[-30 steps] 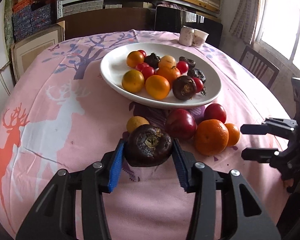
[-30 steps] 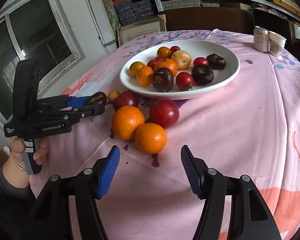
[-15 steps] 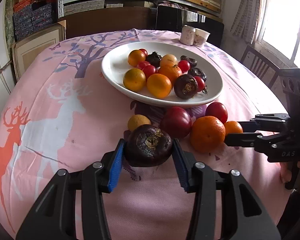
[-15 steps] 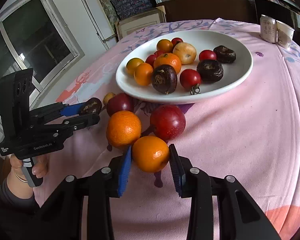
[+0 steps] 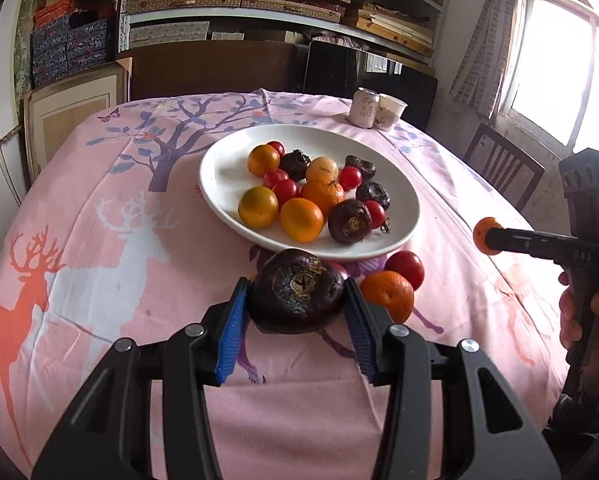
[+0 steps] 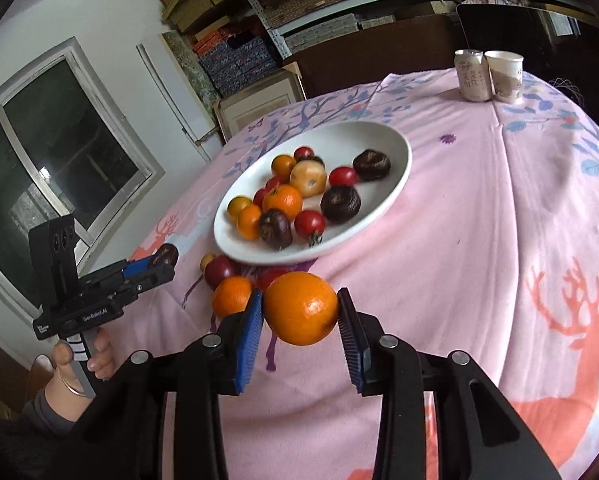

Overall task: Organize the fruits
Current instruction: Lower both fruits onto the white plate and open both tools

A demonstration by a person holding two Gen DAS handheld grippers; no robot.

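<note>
My left gripper [image 5: 295,312] is shut on a dark purple fruit [image 5: 296,290], held just above the pink cloth short of the white plate [image 5: 223,168]. My right gripper [image 6: 301,320] is shut on an orange [image 6: 301,308], lifted off the table; in the left wrist view that orange [image 5: 484,235] shows at the right gripper's tip. The plate [image 6: 395,152] holds several oranges, small red fruits and dark purple fruits. On the cloth by the plate's near rim lie an orange [image 5: 388,295], a red fruit [image 5: 405,269], and in the right wrist view a dark red fruit [image 6: 218,271].
A can [image 5: 363,107] and a paper cup [image 5: 391,112] stand at the table's far edge. A chair [image 5: 499,164] sits to the right under the window. Shelves with boxes fill the back wall. A person's hand [image 6: 79,368] grips the left tool's handle.
The right gripper closed on the orange and lifted it off the cloth, tilting as it rose. The left gripper rose slightly with the dark purple fruit still in its grip.
</note>
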